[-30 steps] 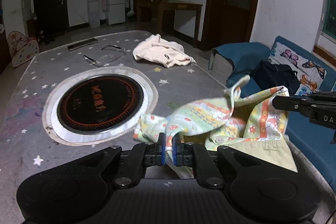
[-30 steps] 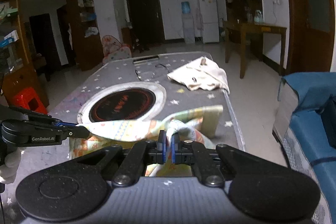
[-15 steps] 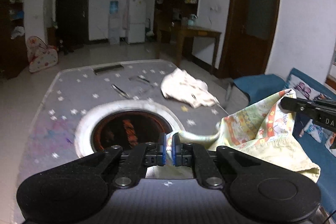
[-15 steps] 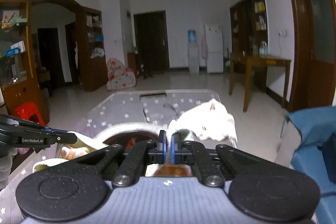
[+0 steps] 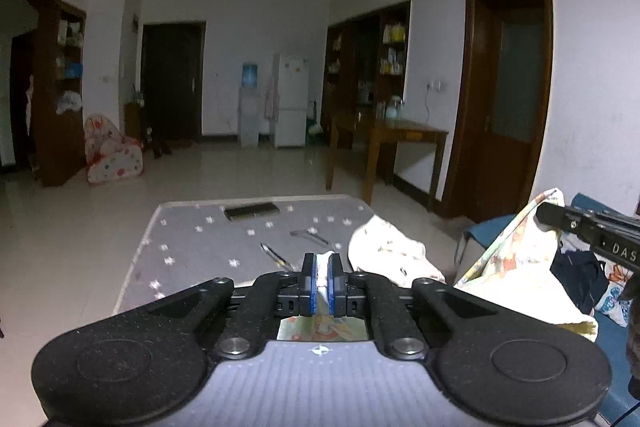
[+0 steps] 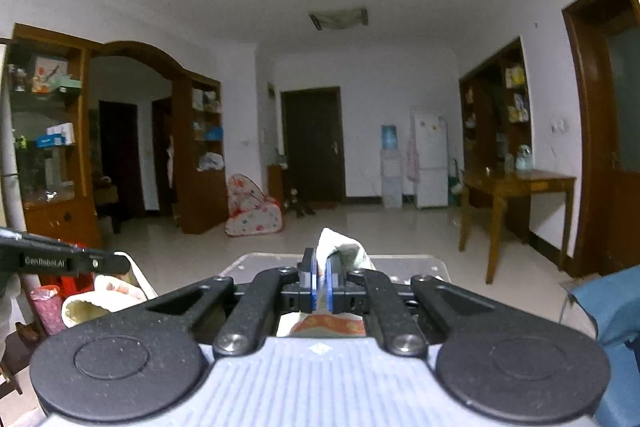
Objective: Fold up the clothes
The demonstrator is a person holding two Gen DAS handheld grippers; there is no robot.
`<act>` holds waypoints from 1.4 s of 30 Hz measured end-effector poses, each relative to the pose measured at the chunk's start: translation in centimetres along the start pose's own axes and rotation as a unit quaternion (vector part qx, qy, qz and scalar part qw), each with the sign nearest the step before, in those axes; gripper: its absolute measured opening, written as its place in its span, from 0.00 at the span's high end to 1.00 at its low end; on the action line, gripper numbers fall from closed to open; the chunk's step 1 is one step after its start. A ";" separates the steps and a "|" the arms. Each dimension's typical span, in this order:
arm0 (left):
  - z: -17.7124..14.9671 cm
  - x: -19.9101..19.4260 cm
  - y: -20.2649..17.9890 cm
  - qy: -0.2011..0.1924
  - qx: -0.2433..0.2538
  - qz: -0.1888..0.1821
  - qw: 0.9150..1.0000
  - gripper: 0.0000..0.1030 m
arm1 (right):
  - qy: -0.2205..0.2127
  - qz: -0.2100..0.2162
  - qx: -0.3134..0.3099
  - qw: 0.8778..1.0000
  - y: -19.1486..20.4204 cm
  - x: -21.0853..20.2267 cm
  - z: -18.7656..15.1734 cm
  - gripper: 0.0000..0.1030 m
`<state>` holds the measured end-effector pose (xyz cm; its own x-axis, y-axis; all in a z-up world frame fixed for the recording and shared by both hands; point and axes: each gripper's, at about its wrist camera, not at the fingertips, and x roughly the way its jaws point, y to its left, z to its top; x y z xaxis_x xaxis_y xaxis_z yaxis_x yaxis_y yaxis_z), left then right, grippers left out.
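A colourful printed child's garment (image 5: pixel 508 267) hangs in the air between my two grippers, well above the table. My left gripper (image 5: pixel 320 283) is shut on one corner of the garment, a pale fold showing between its blue pads. My right gripper (image 6: pixel 319 283) is shut on another corner, and cloth (image 6: pixel 340 251) bunches up over its tips. In the left wrist view the right gripper (image 5: pixel 552 213) pinches the cloth at the far right. Seen from the right wrist, the left gripper (image 6: pixel 120 261) holds the pale lining (image 6: pixel 104 297) at the left.
The grey star-patterned table (image 5: pixel 200 239) carries a cream garment (image 5: pixel 392 251), a dark flat bar (image 5: pixel 251 211) and clear hangers (image 5: pixel 312 235). A blue sofa (image 5: pixel 608 339) with dark clothes (image 5: pixel 580 275) stands at the right. A wooden table (image 5: pixel 392 135) stands beyond.
Both grippers have risen and tilted up, lifting the printed garment off the table. The round black hotplate has dropped out of view and the room now fills both views.
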<state>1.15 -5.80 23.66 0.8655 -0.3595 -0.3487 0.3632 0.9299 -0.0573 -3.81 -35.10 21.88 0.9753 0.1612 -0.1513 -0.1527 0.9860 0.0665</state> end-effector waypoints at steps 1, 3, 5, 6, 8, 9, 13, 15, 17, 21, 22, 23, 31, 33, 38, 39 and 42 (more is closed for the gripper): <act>0.0 -0.6 0.0 -0.003 0.006 0.000 1.000 0.95 | 0.002 0.006 -0.001 1.000 0.1 -0.4 0.1 0.97; -0.1 -1.9 0.0 -0.008 0.020 -0.001 1.000 0.94 | 0.013 0.016 -0.012 1.000 0.3 -1.2 -0.1 0.97; -1.0 -3.0 -0.2 -0.004 0.037 -0.004 0.999 0.94 | 0.026 0.025 -0.027 0.999 0.8 -2.1 -0.5 0.97; -1.5 -3.5 -0.3 0.002 0.042 -0.007 0.999 0.94 | 0.035 0.030 -0.031 0.998 0.9 -2.6 -0.8 0.97; -2.7 -4.5 -0.3 0.017 0.047 -0.017 0.999 0.94 | 0.056 0.043 -0.032 0.997 1.1 -3.6 -1.5 0.97; -3.3 -5.0 -0.3 0.025 0.049 -0.022 0.998 0.94 | 0.065 0.050 -0.035 0.996 1.2 -4.2 -1.9 0.97; -5.8 -6.9 -0.3 0.054 0.060 -0.038 0.996 0.94 | 0.103 0.077 -0.056 0.990 2.2 -6.9 -3.1 0.97; -7.0 -7.8 -0.2 0.069 0.065 -0.046 0.994 0.94 | 0.123 0.093 -0.070 0.986 3.1 -8.5 -3.7 0.96; -8.2 -8.9 -0.4 0.079 0.073 -0.056 0.993 0.94 | 0.140 0.107 -0.082 0.981 3.8 -9.8 -4.4 0.96; -11.0 -11.0 -1.0 0.103 0.081 -0.076 0.988 0.94 | 0.178 0.132 -0.112 0.969 5.8 -12.3 -6.1 0.96; -11.7 -11.4 -1.2 0.111 0.080 -0.081 0.987 0.94 | 0.189 0.137 -0.118 0.965 6.3 -12.7 -6.7 0.96; -12.5 -11.7 -1.3 0.121 0.079 -0.086 0.986 0.94 | 0.201 0.141 -0.123 0.962 6.6 -13.2 -7.3 0.96; -17.0 -14.7 -1.3 0.171 0.078 -0.108 0.976 0.92 | 0.270 0.182 -0.144 0.935 7.8 -17.0 -11.1 0.89; -17.6 -14.9 -1.1 0.178 0.076 -0.106 0.975 0.92 | 0.269 0.181 -0.140 0.936 7.7 -17.9 -11.3 0.87; -18.6 -14.8 -0.3 0.189 0.061 -0.092 0.976 0.85 | 0.269 0.173 -0.102 0.942 6.0 -17.9 -10.6 0.66; -18.6 -14.4 -0.1 0.190 0.056 -0.087 0.976 0.83 | 0.268 0.168 -0.100 0.943 5.7 -17.9 -10.5 0.66; -18.6 -12.6 0.5 0.192 0.041 -0.077 0.977 0.82 | 0.268 0.150 -0.093 0.947 4.9 -17.5 -10.3 0.66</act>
<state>-15.99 0.68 10.67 0.6110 -0.4238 -0.6687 0.5183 0.8526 -0.0667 -23.22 -32.68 14.72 0.6690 0.3845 -0.6361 -0.4848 0.8744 0.0187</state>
